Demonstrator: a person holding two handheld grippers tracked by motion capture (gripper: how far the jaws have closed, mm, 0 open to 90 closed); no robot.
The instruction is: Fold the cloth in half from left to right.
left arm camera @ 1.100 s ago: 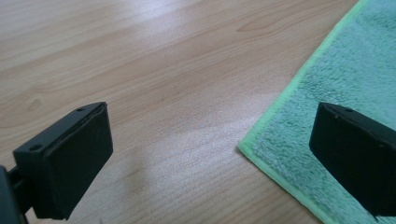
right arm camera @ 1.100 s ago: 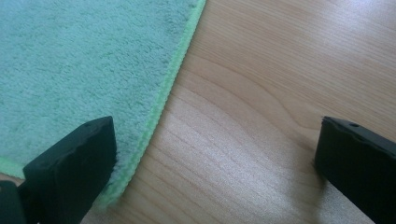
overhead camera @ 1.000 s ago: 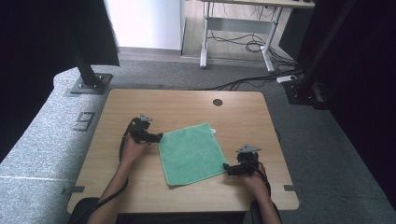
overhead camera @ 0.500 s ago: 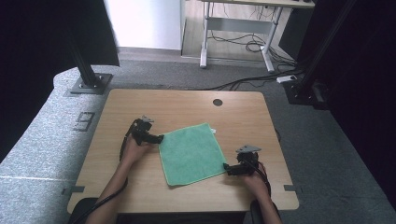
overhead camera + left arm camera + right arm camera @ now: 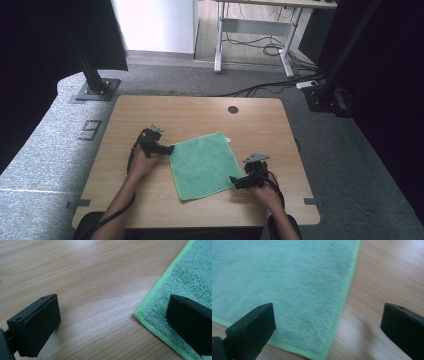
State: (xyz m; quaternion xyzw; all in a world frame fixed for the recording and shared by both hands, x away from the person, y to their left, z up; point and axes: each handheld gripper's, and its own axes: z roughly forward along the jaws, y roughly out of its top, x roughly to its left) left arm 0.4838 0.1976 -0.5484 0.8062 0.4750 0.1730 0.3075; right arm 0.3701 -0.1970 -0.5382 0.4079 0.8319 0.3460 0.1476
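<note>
While the cloth (image 5: 202, 164) lies flat, left gripper (image 5: 169, 149) straddles its left corner wide, right gripper (image 5: 234, 181) its near-right corner, also wide

Cloth (image 5: 202, 162): green terry, fuzzy matt pile, stitched hem. Tabletop (image 5: 200, 115): pale wood grain, smooth, slight sheen. Gripper (image 5: 113, 322) jaws: matt black plastic.

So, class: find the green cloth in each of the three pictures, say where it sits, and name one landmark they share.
High view: green cloth lies flat mid-table, between the left gripper and right gripper.
Left gripper view: its corner fills the right side, under the right-hand jaw.
Right gripper view: it covers the upper left, its corner at the bottom between the jaws.
Shared landmark: the cloth's lighter green hem against the wooden table.
</note>
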